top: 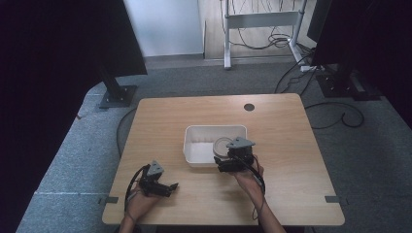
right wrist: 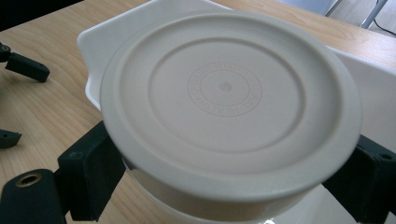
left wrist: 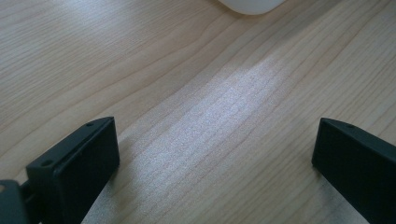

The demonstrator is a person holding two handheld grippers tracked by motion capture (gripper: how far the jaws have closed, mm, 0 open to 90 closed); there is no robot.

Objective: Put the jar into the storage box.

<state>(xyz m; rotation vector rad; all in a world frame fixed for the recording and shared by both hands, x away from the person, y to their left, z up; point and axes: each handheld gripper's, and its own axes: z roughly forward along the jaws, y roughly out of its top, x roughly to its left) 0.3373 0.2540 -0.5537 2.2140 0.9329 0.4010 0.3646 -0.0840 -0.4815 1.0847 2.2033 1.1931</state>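
Note:
A round beige container with a lid (right wrist: pixel 226 88) sits between the jaws of my right gripper (right wrist: pixel 231 161), which is shut on its sides. In the high view the container (top: pixel 222 145) hangs at the front right corner of a white rectangular bin (top: pixel 194 145), and the right gripper (top: pixel 224 154) reaches in from the near side. Near the table's front left, my left gripper (top: pixel 171 188) stands open and low over the wood. Its two jaws are spread wide with bare tabletop between them (left wrist: pixel 215 140).
The bin's white rim (right wrist: pixel 107 32) lies just behind and under the container. One rounded corner of the bin (left wrist: pixel 252 4) shows ahead of the left gripper. The wooden table (top: pixel 282 126) has a small dark hole (top: pixel 249 107) near its far edge. Stands and cables are on the floor beyond.

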